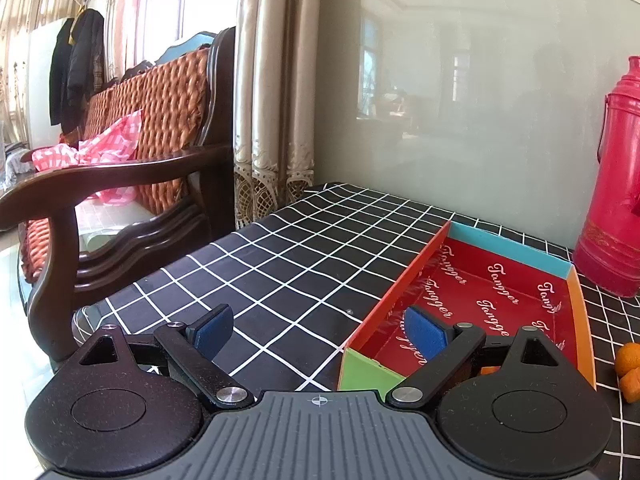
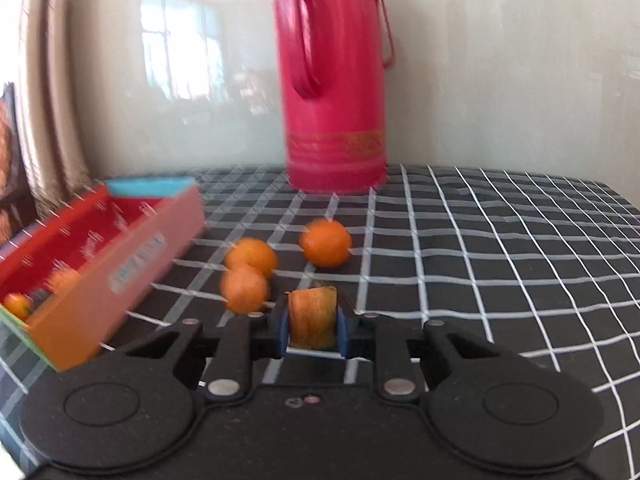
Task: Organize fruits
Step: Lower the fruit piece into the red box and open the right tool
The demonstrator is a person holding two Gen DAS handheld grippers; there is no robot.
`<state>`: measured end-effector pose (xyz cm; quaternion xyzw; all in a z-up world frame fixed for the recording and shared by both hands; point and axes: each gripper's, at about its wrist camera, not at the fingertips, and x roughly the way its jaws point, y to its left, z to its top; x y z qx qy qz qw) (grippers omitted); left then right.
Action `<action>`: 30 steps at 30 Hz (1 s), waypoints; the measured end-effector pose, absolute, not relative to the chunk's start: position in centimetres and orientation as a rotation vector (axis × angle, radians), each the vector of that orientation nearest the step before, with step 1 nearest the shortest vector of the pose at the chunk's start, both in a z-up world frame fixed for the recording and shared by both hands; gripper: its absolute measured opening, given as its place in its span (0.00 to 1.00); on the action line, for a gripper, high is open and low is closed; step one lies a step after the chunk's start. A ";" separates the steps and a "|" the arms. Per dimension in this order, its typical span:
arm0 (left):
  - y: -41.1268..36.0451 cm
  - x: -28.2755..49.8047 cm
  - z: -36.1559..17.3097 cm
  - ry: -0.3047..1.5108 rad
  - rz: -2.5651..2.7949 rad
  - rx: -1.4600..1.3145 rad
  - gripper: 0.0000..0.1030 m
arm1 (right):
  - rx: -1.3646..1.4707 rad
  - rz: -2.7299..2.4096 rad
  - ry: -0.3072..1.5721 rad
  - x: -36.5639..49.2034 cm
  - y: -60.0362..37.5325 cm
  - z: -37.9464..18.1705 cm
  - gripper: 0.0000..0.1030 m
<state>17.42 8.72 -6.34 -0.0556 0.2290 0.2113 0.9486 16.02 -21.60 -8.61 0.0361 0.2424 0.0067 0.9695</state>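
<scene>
My right gripper (image 2: 313, 326) is shut on a small orange fruit (image 2: 312, 316), squeezed between its blue pads just above the checked cloth. Three more oranges (image 2: 326, 242) (image 2: 251, 257) (image 2: 244, 289) lie on the cloth just ahead and left of it. A shallow red-lined box (image 2: 132, 264) stands to the left, with oranges (image 2: 18, 306) at its near end. My left gripper (image 1: 318, 332) is open and empty; its right pad hangs over the box's near left corner (image 1: 396, 296). Two oranges (image 1: 629, 366) show at the right edge of the left wrist view.
A tall red thermos (image 2: 334, 80) stands at the back against the glossy wall; it also shows in the left wrist view (image 1: 616, 184). A wooden armchair (image 1: 120, 184) with a pink cloth sits beyond the table's left edge. The black checked tablecloth (image 2: 500, 240) stretches to the right.
</scene>
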 end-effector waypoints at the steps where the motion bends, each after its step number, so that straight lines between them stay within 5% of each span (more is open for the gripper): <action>1: 8.8 17.4 -6.3 0.466 0.432 -0.116 0.89 | 0.068 0.035 0.469 15.8 -21.1 -8.3 0.14; 21: 13.0 15.4 -6.6 0.470 0.525 -0.125 0.90 | -0.003 0.429 0.434 16.6 -7.3 -7.3 0.14; 30: 14.1 15.3 -6.8 0.476 0.542 -0.141 0.90 | 0.014 0.381 0.437 16.4 -7.7 -7.4 0.34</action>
